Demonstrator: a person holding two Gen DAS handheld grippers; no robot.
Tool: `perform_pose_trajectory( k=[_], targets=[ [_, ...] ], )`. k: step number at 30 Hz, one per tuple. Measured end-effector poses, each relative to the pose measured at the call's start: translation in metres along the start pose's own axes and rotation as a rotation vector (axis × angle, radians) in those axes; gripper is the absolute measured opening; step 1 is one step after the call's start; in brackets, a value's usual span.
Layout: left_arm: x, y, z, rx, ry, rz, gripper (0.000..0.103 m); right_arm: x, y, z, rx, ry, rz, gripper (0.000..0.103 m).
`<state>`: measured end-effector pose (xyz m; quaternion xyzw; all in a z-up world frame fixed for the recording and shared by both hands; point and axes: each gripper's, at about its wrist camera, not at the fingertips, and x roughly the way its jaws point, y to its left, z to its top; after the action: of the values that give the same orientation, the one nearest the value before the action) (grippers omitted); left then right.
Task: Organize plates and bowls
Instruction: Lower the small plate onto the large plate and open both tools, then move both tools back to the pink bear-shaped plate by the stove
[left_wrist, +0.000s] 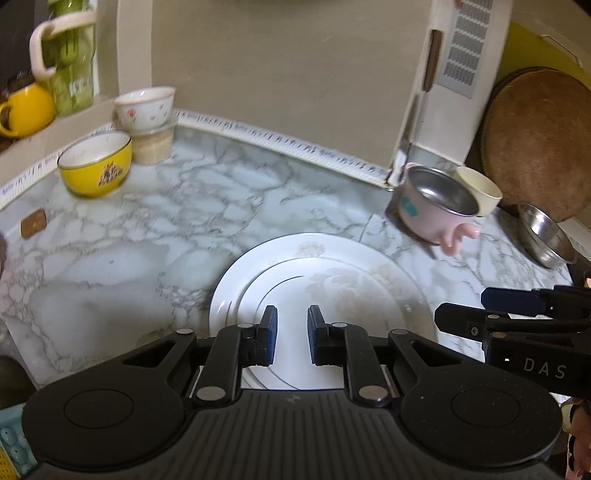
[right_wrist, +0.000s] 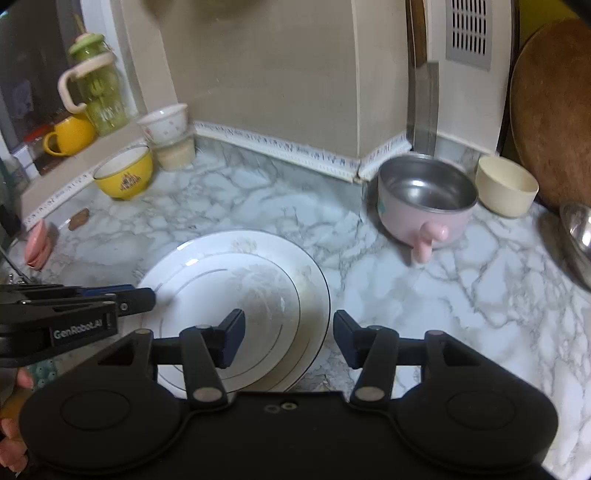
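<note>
A white plate with a smaller white plate stacked on it lies on the marble counter; it also shows in the right wrist view. My left gripper is open and empty just above the plates' near edge. My right gripper is open and empty over the plates' right rim; it shows in the left wrist view too. A yellow bowl, a floral white bowl on a beige tub, a pink steel-lined bowl and a cream bowl stand around.
A steel dish and a round wooden board are at the right. A yellow mug and a green bottle stand on the left ledge. A knife leans by the white cabinet. A pink object lies at the left.
</note>
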<state>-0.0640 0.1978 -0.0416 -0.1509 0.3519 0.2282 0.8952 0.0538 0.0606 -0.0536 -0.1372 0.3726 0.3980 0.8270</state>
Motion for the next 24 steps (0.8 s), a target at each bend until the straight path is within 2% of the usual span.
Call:
perform_pose_trajectory(
  k=[7, 9, 14, 16, 18, 24],
  targets=[
    [-0.021, -0.02, 0.003, 0.043, -0.058, -0.038, 0.038, -0.032, -0.005, -0.002, -0.002, -0.053, 0.007, 0.064],
    [-0.026, -0.027, 0.005, 0.055, -0.073, -0.052, 0.055, -0.041, -0.007, -0.003, -0.009, -0.07, 0.004, 0.066],
    [-0.036, -0.048, 0.008, 0.094, -0.103, -0.077, 0.058, -0.062, -0.016, -0.006, -0.007, -0.112, -0.02, 0.079],
    [-0.037, -0.056, 0.009, 0.11, -0.108, -0.095, 0.061, -0.069, -0.023, -0.009, 0.008, -0.123, -0.028, 0.083],
    [-0.039, -0.066, 0.009, 0.123, -0.115, -0.106, 0.069, -0.076, -0.031, -0.011, 0.025, -0.132, -0.042, 0.087],
    [-0.041, -0.097, 0.01, 0.166, -0.117, -0.15, 0.074, -0.096, -0.056, -0.022, 0.071, -0.161, -0.098, 0.099]
  ],
)
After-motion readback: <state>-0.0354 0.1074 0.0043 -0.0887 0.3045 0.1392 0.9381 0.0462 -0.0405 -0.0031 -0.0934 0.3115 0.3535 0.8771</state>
